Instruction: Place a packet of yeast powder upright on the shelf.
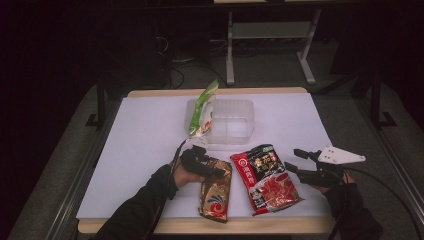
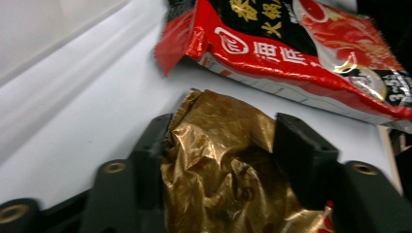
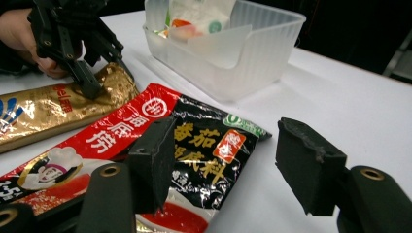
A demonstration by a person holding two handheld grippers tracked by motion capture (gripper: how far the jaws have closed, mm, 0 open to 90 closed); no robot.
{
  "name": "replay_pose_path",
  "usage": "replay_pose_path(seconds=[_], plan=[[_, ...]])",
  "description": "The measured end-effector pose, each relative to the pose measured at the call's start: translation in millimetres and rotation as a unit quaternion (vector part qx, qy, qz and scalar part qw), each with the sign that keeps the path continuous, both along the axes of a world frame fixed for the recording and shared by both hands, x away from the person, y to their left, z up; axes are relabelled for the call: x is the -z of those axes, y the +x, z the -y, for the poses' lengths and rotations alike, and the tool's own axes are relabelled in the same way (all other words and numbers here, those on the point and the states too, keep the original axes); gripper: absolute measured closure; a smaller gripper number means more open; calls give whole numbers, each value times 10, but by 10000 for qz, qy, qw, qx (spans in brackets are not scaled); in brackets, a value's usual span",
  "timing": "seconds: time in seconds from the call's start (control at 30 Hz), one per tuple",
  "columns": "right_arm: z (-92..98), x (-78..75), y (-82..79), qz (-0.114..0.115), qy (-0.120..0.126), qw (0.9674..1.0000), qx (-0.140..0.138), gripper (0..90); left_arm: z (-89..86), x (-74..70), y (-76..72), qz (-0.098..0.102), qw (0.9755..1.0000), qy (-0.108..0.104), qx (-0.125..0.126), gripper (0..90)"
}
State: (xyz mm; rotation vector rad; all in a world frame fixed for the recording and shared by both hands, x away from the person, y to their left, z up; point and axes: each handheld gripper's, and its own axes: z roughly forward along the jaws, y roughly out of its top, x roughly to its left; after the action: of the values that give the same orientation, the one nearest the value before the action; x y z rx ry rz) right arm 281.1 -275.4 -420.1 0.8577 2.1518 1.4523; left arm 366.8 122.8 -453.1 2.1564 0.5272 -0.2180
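Note:
A gold foil packet [image 1: 216, 192] lies on the white table near the front edge, pointing away from me. My left gripper [image 1: 217, 172] is shut on its far end; in the left gripper view the crumpled foil [image 2: 218, 160] sits pinched between both black jaws. A red and black sauce packet [image 1: 265, 177] lies just to the right of it. My right gripper [image 1: 291, 158] hovers open at that packet's right edge. In the right gripper view one jaw hangs over the printed packet [image 3: 194, 145], the other over bare table, with nothing gripped.
A clear plastic container [image 1: 245, 105] stands at the middle back of the table. A green and white packet [image 1: 202, 112] leans upright in its left end. The white table top [image 1: 140, 140] spreads to the left. A dark floor and desk legs lie beyond.

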Motion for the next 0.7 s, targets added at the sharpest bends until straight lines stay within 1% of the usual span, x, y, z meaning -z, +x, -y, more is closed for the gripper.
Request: replay_pose_path(seconds=[0.1,0.23,0.27,0.3,0.33,0.4,0.43,0.5,0.53,0.6,0.63,0.7], plan=[[-11,8,7,-31,-61,10000,19,382,-14,-23,-14,174,9998,34,-98,621],[-13,28,22,-101,-142,9998,84,379,-38,-28,-31,307,9993,-20,-201,733],[-12,34,24,-130,-145,9998,90,379,-46,-44,-45,423,9987,6,-277,775],[-8,41,28,-145,-151,9997,88,379,-47,-55,-55,466,9984,11,-311,818],[-7,44,31,-161,-163,9997,90,379,-51,-71,-77,555,9978,-16,-360,831],[-7,52,40,-180,-182,9996,122,380,-66,-99,-108,641,9971,-67,-402,856],[-6,54,43,-184,-184,9996,121,379,-81,-117,-118,680,9967,-107,-425,859],[-7,53,45,-184,-192,9996,124,379,-126,-166,-138,676,9956,-298,-574,863],[-6,52,47,-184,-193,9996,133,379,-150,-206,-154,728,9949,-354,-600,865],[-6,51,50,-173,-204,9995,144,379,-206,-298,-198,884,9920,-539,-719,868],[-4,51,52,-173,-198,9996,145,379,-243,-344,-211,911,9907,-661,-758,870],[0,51,59,-174,-188,9995,161,380,-303,-426,-247,1008,9881,-820,-827,871]])
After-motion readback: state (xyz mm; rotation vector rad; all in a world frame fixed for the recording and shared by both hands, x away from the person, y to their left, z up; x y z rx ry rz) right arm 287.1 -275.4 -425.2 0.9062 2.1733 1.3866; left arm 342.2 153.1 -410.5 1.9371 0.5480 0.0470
